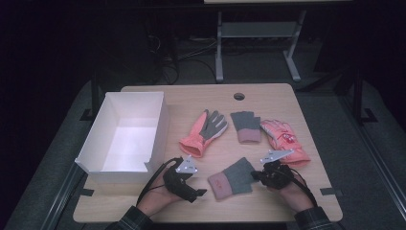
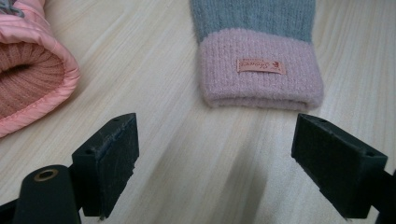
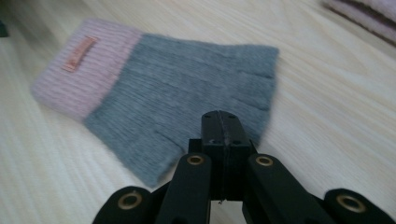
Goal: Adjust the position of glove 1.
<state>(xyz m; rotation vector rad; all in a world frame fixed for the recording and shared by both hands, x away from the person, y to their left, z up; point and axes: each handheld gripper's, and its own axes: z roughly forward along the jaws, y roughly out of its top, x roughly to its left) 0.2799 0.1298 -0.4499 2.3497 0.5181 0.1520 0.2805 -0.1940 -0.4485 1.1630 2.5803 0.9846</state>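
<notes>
Left tool (image 2: 215, 158) wide open, low over tabletop (image 2: 177, 140); grey mitten (image 2: 259, 51) just ahead, pink cuff nearest. Right tool (image 3: 223, 140) pinched together at mitten's finger edge, grip on fabric unclear. Pink glove (image 2: 28, 70) ahead-left of left tool.

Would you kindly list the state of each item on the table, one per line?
White box: open-topped, empty.
Near grey knit glove: flat, pink cuff toward the left gripper.
Far grey knit glove: flat, untouched.
Coral glove: flat, grey palm up.
Pink padded glove: flat.
Left gripper: open.
Right gripper: shut, at the near glove's finger end.
</notes>
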